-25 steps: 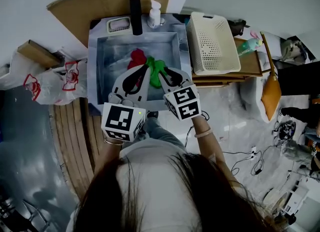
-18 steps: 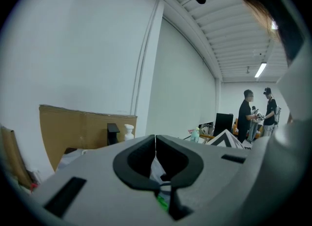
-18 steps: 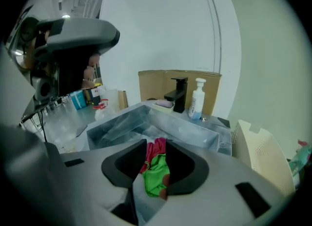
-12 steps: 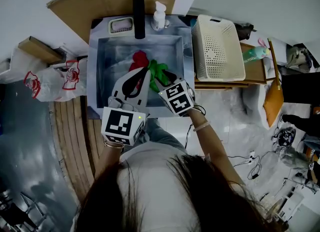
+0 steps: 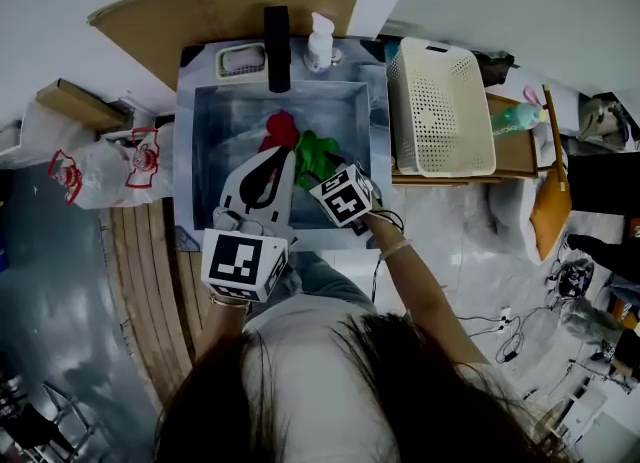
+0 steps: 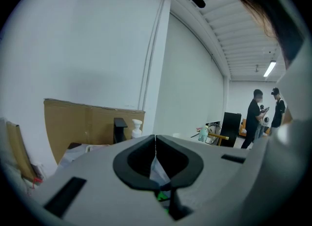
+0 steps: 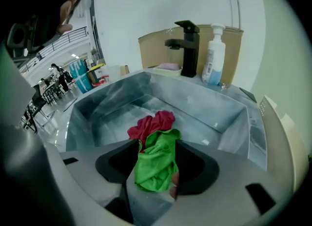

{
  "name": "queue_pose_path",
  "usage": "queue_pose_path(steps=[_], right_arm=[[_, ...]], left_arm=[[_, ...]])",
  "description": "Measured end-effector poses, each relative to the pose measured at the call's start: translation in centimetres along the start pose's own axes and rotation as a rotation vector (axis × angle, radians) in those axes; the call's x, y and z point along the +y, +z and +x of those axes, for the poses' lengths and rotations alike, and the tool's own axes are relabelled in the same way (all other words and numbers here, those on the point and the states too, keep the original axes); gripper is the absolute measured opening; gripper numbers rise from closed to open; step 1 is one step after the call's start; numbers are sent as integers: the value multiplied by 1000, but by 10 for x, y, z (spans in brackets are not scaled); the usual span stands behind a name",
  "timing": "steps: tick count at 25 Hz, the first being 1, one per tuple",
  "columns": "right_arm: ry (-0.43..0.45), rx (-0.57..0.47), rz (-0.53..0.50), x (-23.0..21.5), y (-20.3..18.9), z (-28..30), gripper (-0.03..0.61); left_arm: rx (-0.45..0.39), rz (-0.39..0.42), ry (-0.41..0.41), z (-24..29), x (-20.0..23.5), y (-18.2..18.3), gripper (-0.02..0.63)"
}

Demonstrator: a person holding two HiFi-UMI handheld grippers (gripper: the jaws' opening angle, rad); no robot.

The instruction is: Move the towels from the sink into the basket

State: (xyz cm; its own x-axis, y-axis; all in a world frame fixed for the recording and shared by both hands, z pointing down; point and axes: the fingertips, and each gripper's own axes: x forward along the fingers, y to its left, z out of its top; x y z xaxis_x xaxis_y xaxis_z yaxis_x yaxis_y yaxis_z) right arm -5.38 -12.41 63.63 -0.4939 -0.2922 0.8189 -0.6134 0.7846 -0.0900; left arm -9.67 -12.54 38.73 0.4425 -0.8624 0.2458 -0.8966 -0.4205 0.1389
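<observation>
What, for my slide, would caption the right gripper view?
Right gripper, jaws just opened, green towel between them, in the sink.

This looks like a test set-up in a big open lab or workshop hall, not a home kitchen. A steel sink (image 5: 200, 151) with a black tap (image 5: 276, 36) and a soap bottle (image 5: 320, 41) stands against a bare white wall, backed only by a cardboard sheet (image 5: 200, 11). A white basket (image 5: 440, 106) sits to its right. Loose cables (image 5: 510, 316) lie on the floor at the near right, and a plastic bag (image 5: 110, 166) lies at the left. Far off, people (image 6: 254, 117) stand under a ceiling strip light (image 6: 269, 69), and chairs (image 7: 41, 98) fill an open hall.
</observation>
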Motion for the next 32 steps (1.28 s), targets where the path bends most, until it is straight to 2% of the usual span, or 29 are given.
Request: queue_pose_path(steps=[16,24,27,28,32], right_arm=[[2,134,107,-16,-31,64,253],[51,151,260,-20,-40,84,272],[58,144,283,-21,-40,83,272],[60,140,281,-20,-40,84,265],[85,124,319,-15,-40,84,173]], left_arm=[[33,-40,63,14,18,-14,9],[43,-53,87,13,25,-19,9],[50,-57,89,11,27,-22,9],[51,-58,88,11,27,-22,9],[54,-59,73,8,28,-23,9]])
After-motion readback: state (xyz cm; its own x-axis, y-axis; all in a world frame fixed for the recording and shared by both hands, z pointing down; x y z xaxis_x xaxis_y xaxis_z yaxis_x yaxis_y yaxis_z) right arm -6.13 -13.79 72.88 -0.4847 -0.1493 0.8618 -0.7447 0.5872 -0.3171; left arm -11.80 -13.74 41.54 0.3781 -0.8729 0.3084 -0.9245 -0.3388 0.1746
